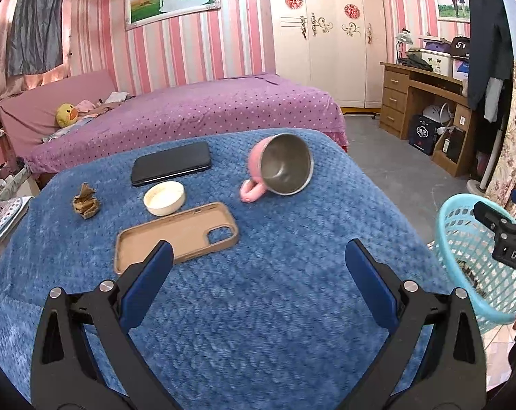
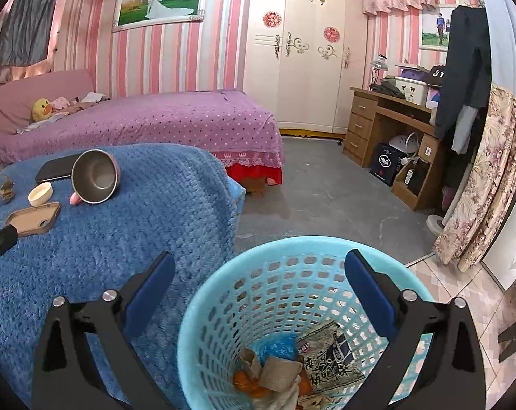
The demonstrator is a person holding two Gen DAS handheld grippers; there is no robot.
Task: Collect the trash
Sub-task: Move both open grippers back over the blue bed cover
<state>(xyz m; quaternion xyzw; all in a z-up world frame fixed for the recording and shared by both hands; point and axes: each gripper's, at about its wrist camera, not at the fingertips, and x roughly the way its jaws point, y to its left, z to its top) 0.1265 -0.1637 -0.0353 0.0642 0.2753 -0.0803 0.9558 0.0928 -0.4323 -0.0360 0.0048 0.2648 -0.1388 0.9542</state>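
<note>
A: Status, left gripper?
B: Jaws spread wide, nothing between them. It hovers over the blue blanket on the table, fingers apart on either side of bare fabric.

A: Right gripper?
B: Also wide open, nothing held. It hangs above the mouth of the light-blue basket, which stands on the floor just beside the blanket's edge.

A: Basket contents?
B: Printed snack wrapper, brown cardboard scraps, a blue plastic bit and something orange, all at the bottom.

A: Trash left on the table?
B: One item: a crumpled brown wad, far-left area of the blanket, well apart from both grippers.

A: Other items on the blanket?
B: Tan phone case, lying inner side up, near the left finger. White round lid just behind it. Black phone beyond the lid. Pink cup with steel lining, tipped on its side, mouth toward the cam, handle touching the blanket.
</note>
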